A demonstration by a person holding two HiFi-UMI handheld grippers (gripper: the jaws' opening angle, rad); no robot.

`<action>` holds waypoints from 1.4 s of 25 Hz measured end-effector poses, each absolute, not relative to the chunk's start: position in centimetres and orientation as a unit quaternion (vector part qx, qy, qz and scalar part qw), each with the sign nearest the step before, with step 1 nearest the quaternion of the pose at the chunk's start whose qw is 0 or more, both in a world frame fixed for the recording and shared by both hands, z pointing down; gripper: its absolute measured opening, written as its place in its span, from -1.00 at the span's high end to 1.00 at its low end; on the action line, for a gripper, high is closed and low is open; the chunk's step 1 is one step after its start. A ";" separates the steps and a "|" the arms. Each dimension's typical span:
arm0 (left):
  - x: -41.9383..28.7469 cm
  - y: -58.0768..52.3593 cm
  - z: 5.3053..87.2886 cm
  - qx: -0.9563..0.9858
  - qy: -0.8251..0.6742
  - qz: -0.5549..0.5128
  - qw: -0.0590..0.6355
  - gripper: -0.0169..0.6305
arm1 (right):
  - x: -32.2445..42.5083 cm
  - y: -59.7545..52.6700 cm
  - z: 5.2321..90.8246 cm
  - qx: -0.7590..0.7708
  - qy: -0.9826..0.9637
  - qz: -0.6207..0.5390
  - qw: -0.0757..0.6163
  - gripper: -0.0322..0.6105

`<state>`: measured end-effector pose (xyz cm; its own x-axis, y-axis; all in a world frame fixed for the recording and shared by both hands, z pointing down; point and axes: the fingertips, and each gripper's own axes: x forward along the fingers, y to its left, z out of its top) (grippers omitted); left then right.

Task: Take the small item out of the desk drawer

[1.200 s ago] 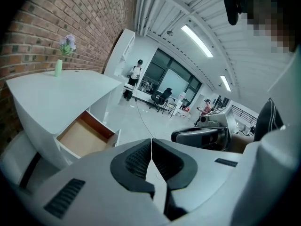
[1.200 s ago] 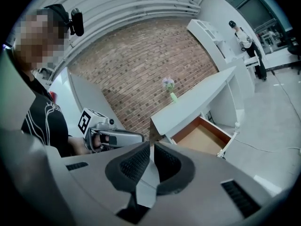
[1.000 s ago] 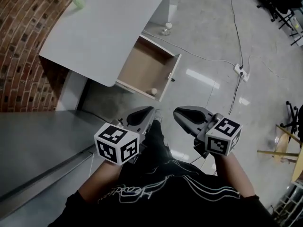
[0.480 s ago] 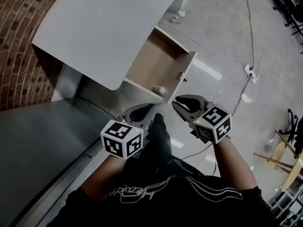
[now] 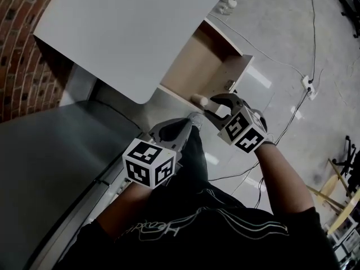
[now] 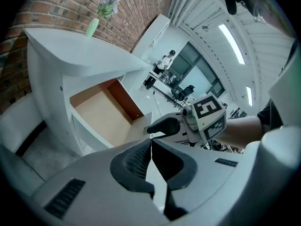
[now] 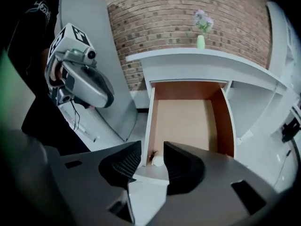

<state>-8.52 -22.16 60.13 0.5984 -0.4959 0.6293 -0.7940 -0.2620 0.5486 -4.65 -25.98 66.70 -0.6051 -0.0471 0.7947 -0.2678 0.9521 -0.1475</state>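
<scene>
The wooden drawer (image 5: pixel 198 66) stands pulled out from under the white desk (image 5: pixel 129 27). A small round white item (image 5: pixel 198 99) lies in its front corner, also seen in the right gripper view (image 7: pixel 158 161). My right gripper (image 5: pixel 216 107) hangs just over that corner. Its jaws have just been opening and are now open (image 7: pixel 152 157); the item shows in the gap beyond the tips, untouched by the pads. My left gripper (image 5: pixel 181 129) is shut and empty (image 6: pixel 151 142), held back from the drawer front to the left of the right one.
A green vase with flowers (image 7: pixel 201 41) stands on the desk against the brick wall (image 7: pixel 178 18). A grey cabinet top (image 5: pixel 45 151) lies at left. A power strip and cable (image 5: pixel 307 83) lie on the floor at right.
Both grippers have come down and forward toward the drawer. The right one rolled, reached the drawer's front corner over the white item, and its jaws opened. The left stayed shut.
</scene>
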 end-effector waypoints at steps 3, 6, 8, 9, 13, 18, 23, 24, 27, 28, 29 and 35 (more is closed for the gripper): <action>-9.1 -22.0 61.4 0.769 -0.420 0.172 0.451 0.88 | -5.6 -27.2 69.0 0.065 -0.880 0.104 0.458 0.33; -9.8 -22.1 62.4 0.762 -0.424 0.172 0.458 0.88 | -6.4 -27.8 71.1 0.027 -0.866 0.067 0.495 0.31; -10.5 -22.3 63.0 0.756 -0.433 0.172 0.460 0.88 | -7.1 -27.7 72.4 -0.012 -0.851 0.024 0.525 0.30; -10.8 -22.4 63.3 0.753 -0.437 0.171 0.461 0.88 | -7.3 -27.7 73.0 -0.035 -0.842 -0.002 0.538 0.29; -11.8 -22.7 64.5 0.747 -0.445 0.170 0.463 0.88 | -8.1 -27.2 75.4 -0.124 -0.809 -0.066 0.570 0.26; -12.9 -22.9 65.9 0.736 -0.459 0.168 0.468 0.88 | -7.5 -26.4 78.6 -0.213 -0.763 -0.105 0.601 0.24; -14.0 -22.5 67.2 0.722 -0.473 0.167 0.476 0.88 | -7.6 -25.9 80.9 -0.245 -0.741 -0.087 0.619 0.24; -14.0 -22.5 67.4 0.722 -0.473 0.167 0.477 0.88 | -7.5 -25.9 81.3 -0.247 -0.739 -0.079 0.622 0.24; -14.2 -22.5 67.7 0.721 -0.474 0.167 0.477 0.88 | -7.5 -25.9 82.2 -0.250 -0.735 -0.055 0.628 0.24; -14.3 -22.5 67.8 0.720 -0.475 0.167 0.478 0.88 | -7.5 -26.0 82.4 -0.252 -0.732 -0.050 0.631 0.24; -14.3 -22.5 67.8 0.718 -0.477 0.168 0.479 0.88 | -7.5 -25.9 82.6 -0.257 -0.729 -0.045 0.633 0.24; -14.3 -22.7 67.9 0.717 -0.480 0.167 0.477 0.88 | -7.4 -25.5 83.2 -0.286 -0.700 -0.010 0.655 0.30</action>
<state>-14.33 -22.72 67.93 0.4826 -0.5298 0.6974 -0.8480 -0.0836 0.5234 -7.37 -25.54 83.23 0.0210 0.3866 0.9220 0.4126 0.8367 -0.3602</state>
